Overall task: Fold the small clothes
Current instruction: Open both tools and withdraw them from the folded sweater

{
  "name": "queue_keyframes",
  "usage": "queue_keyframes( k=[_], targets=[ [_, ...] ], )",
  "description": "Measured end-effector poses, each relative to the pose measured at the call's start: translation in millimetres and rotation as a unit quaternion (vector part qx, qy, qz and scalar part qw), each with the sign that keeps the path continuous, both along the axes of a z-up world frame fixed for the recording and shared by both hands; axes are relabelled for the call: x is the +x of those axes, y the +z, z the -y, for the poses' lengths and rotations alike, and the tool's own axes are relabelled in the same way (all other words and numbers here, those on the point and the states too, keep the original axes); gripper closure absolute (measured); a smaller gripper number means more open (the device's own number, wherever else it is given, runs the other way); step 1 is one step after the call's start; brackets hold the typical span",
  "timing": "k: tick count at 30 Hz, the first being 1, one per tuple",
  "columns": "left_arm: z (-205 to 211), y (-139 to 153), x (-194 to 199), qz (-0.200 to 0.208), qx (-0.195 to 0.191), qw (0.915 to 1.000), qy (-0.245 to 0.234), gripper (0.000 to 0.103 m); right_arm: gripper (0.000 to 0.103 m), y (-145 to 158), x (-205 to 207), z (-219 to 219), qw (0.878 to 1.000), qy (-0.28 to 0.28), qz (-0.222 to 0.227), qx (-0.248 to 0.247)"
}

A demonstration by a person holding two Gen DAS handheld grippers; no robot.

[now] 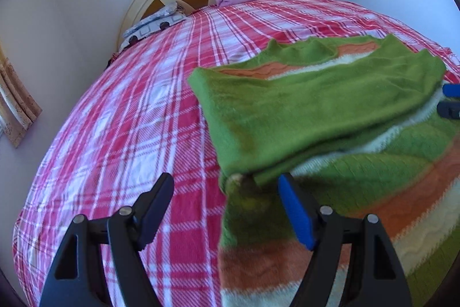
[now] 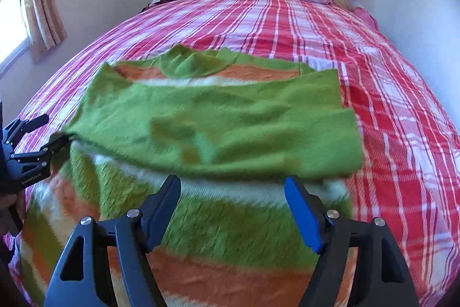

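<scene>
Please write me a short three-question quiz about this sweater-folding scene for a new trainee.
1. True or false: the left gripper and right gripper both have their jaws spread apart.
2. Which lies across the sweater? A) its green sleeves B) a towel C) a book
3. Fill in: the sweater lies on a red-and-white checked ____.

Key: 1. True, with no cloth between the fingers. 2. A. 3. Bedspread.
</scene>
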State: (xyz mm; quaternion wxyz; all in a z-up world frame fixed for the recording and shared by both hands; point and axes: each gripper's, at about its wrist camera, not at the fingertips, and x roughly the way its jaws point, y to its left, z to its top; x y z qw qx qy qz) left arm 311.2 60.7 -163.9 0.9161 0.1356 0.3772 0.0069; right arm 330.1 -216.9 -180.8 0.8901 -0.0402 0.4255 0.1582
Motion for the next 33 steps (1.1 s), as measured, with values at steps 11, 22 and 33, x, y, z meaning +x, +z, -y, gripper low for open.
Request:
queue_keyframes(
  k=[11, 22, 33],
  targets=[
    [-0.1, -11.7, -7.0, -0.019, -0.006, 0.9997, 0.014, 0.025, 0.022, -17.6, -7.2, 1.2, 1.0, 0.001, -0.019, -0.012],
    [0.0, 2.5, -33.0, 0.002, -0.03, 0.9995, 0.011, 0.025, 0.022, -9.8, -21.2, 9.4, 1.0, -0.012, -0.016, -0.003],
    [7.7, 24.2, -86.5, 0.034, -0.061, 0.9975, -0.01, 0.025, 0.022, 14.8, -81.2, 23.0, 0.999, 0.0, 0.006, 0.033]
  ],
)
